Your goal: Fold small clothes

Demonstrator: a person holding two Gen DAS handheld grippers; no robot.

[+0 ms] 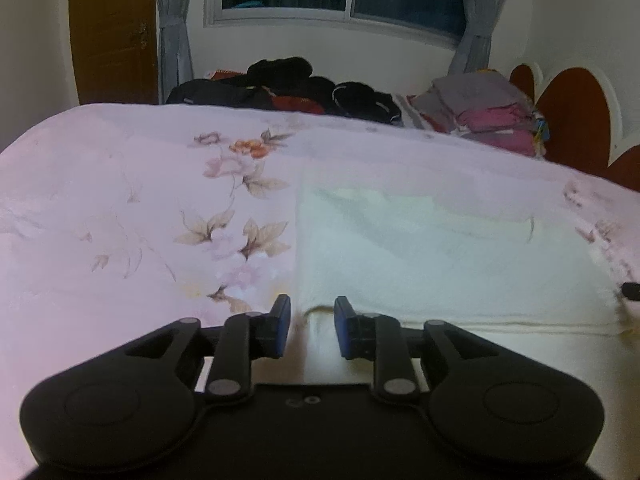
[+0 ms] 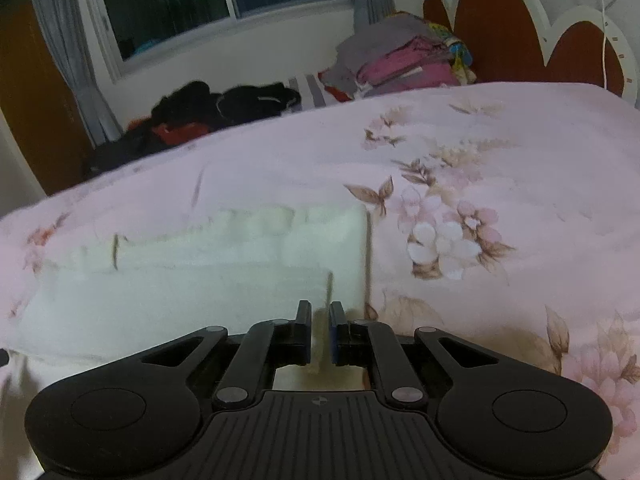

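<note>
A white cloth (image 1: 440,260) (image 2: 200,280) lies flat on a pink floral bedsheet (image 1: 120,200) (image 2: 500,152), with a folded layer along its near edge. My left gripper (image 1: 313,304) hovers over the cloth's near left corner. Its blue pads (image 1: 283,320) stand apart, and the cloth's edge shows in the gap without being pinched. My right gripper (image 2: 320,308) is at the near right corner, with its jaws nearly together and a strip of the white cloth caught between them.
A heap of dark clothes (image 1: 288,88) (image 2: 224,108) lies at the far side of the bed under the window. A stack of folded grey and pink clothes (image 1: 488,116) (image 2: 400,64) sits beside the red and white headboard (image 1: 576,120) (image 2: 500,24).
</note>
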